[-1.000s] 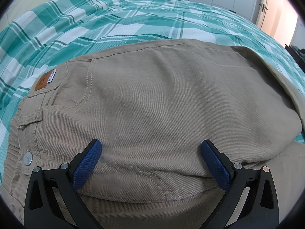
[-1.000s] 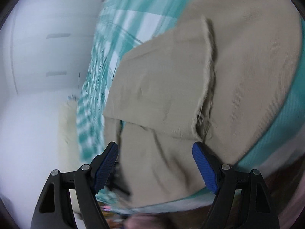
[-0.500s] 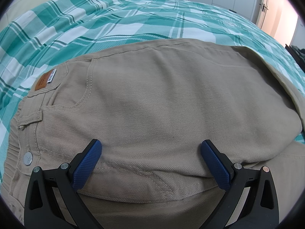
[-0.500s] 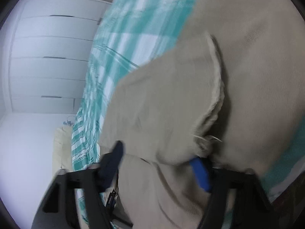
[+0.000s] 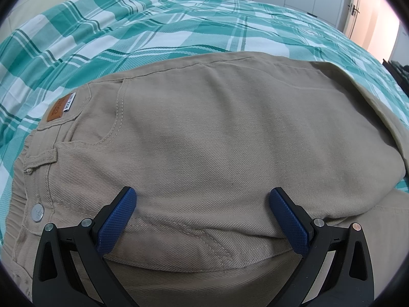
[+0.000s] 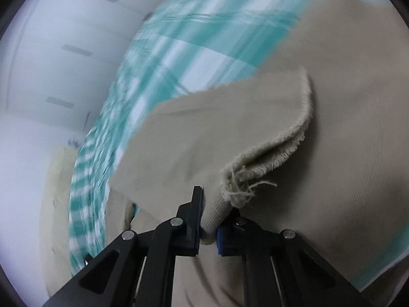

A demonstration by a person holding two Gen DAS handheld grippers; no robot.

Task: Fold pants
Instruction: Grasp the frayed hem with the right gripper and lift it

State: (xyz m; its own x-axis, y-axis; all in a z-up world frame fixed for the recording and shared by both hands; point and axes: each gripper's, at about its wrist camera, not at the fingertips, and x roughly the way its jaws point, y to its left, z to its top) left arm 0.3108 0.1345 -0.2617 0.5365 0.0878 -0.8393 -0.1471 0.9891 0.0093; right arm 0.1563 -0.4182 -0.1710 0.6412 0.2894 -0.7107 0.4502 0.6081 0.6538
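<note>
Now right gripper [image 6: 208, 220] jaws pinch pants [image 6: 194, 133] hem (frayed); left gripper [image 5: 203, 215] jaws spread over bedspread [image 5: 179, 25].

The pants [image 5: 204, 138] are matt tan twill cloth with a frayed, thready hem [image 6: 258, 168]; a shiny metal button [image 5: 37, 212] sits at their waistband beside a leather-look patch [image 5: 56, 111]. Under them lies a woven checked bedspread [image 5: 158, 33] with a fine waffle texture.
</note>
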